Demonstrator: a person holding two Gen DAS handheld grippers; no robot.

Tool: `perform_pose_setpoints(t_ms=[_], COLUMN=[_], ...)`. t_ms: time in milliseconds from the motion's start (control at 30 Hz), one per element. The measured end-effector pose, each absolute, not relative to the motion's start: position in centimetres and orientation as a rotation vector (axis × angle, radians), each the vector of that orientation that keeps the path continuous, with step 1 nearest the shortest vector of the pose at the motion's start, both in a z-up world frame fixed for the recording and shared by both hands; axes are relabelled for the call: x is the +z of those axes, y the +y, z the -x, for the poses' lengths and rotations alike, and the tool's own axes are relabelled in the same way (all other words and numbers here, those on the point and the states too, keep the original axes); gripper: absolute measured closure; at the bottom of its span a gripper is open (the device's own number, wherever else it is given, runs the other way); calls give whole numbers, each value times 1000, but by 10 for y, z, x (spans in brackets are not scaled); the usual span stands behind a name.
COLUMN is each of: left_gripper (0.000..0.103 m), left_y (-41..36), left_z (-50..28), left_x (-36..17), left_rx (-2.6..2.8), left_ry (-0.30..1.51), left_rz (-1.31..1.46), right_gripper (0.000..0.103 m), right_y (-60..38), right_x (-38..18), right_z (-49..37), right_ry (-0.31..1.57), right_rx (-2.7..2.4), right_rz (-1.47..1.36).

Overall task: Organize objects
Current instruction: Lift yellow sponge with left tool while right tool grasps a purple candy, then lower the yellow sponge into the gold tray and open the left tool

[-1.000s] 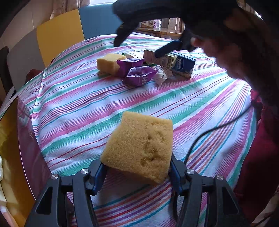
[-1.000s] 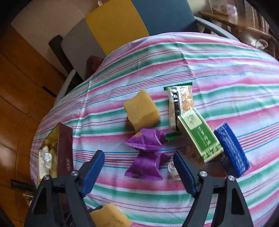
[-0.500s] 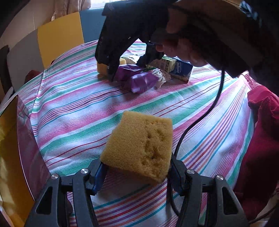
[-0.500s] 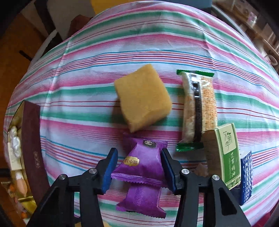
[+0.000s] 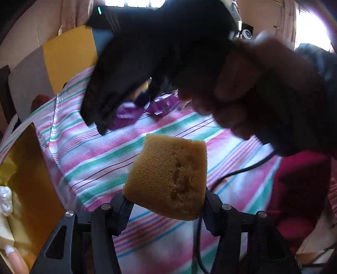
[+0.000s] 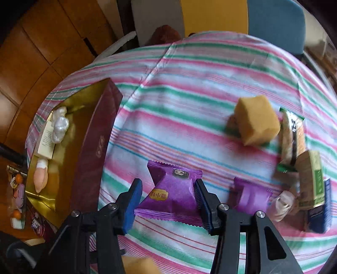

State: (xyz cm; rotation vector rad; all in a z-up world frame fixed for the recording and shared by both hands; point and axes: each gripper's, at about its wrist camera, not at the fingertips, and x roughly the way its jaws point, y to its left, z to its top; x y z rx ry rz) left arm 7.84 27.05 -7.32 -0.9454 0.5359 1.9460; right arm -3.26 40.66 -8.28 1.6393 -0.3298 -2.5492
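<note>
Sponge (image 5: pixel 168 177) sits pinched in left gripper (image 5: pixel 166 202), lifted off the striped tablecloth (image 5: pixel 101 160); its jaws have just been closing tighter on it, pads pressing both lower sides. Sponge tilted, pitted face toward the camera.

Right gripper (image 6: pixel 167 202) is clamped on a purple snack packet (image 6: pixel 171 194), blue pads at both edges of the wrapper. Packet looks raised off the cloth, blur all round. In left wrist view the same tool shows as a big dark shape up top w/ a hand (image 5: pixel 252 90) round it and a cable hanging down.

Landmark = the maroon box (image 6: pixel 92 156), open, gold inside, at the table's left edge in right wrist view. Inside it: white wrapped sweets (image 6: pixel 59 126), a cream card (image 6: pixel 45 141), a pink wrapped item (image 6: pixel 40 177). Held packet is just right of the box. Second purple packet (image 6: pixel 250 198) further right, flat on cloth. Second sponge block (image 6: pixel 256 123) well right of box, toward the far side. Beside that, still further from the box: a clear-wrapped cracker bar (image 6: pixel 291 139), a green carton (image 6: pixel 313 179), a blue box (image 6: pixel 318 212), and a crumpled white wrapper (image 6: pixel 282 202) near the carton's base.

Chair w/ grey, yellow, blue panels (image 6: pixel 214 16) stands beyond the table.
</note>
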Motion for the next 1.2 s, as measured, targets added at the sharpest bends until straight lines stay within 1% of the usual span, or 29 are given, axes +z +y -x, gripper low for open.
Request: perform_pose_setpoints(t_ms=[67, 167, 367, 433, 500, 633, 833, 967, 1067, 1133, 1167, 1200], left_gripper=[46, 46, 46, 46, 46, 46, 46, 46, 46, 46, 46, 46], left_y=[259, 238, 199, 187, 175, 159, 146, 141, 136, 129, 122, 111], left_z=[-83, -83, -50, -44, -33, -22, -7, -6, -7, -3, 0, 7], left_x=[-64, -49, -8, 3, 12, 16, 5, -1, -6, -8, -7, -7], left_rx=[1934, 1950, 2190, 2300, 2394, 2493, 2526, 2525, 2510, 2484, 2467, 2443], left_ry=[518, 466, 329, 317, 313, 320, 288, 294, 290, 241, 188, 94], left_rz=[942, 961, 1031, 1029, 1025, 1018, 1073, 1104, 1125, 1143, 1158, 1193], right_gripper=[52, 52, 53, 52, 52, 52, 52, 51, 51, 51, 51, 51], right_y=[407, 406, 403, 404, 408, 404, 401, 393, 396, 395, 394, 395], right_x=[-92, -107, -112, -113, -114, -114, -114, -115, -114, -114, -114, -114], right_z=[28, 22, 9, 6, 6, 4, 3, 0, 0, -1, 0, -1], right_ry=[-327, -255, -161, -157, -199, -160, -125, -23, -33, -20, -18, -20], right_rx=[-2543, -2545, -2597, -2599, -2594, -2603, -2618, -2644, -2639, -2642, -2643, -2643], right_rz=[-1661, -1711, -1614, -1583, -1573, -1567, -1559, -1531, -1529, -1527, -1527, -1526])
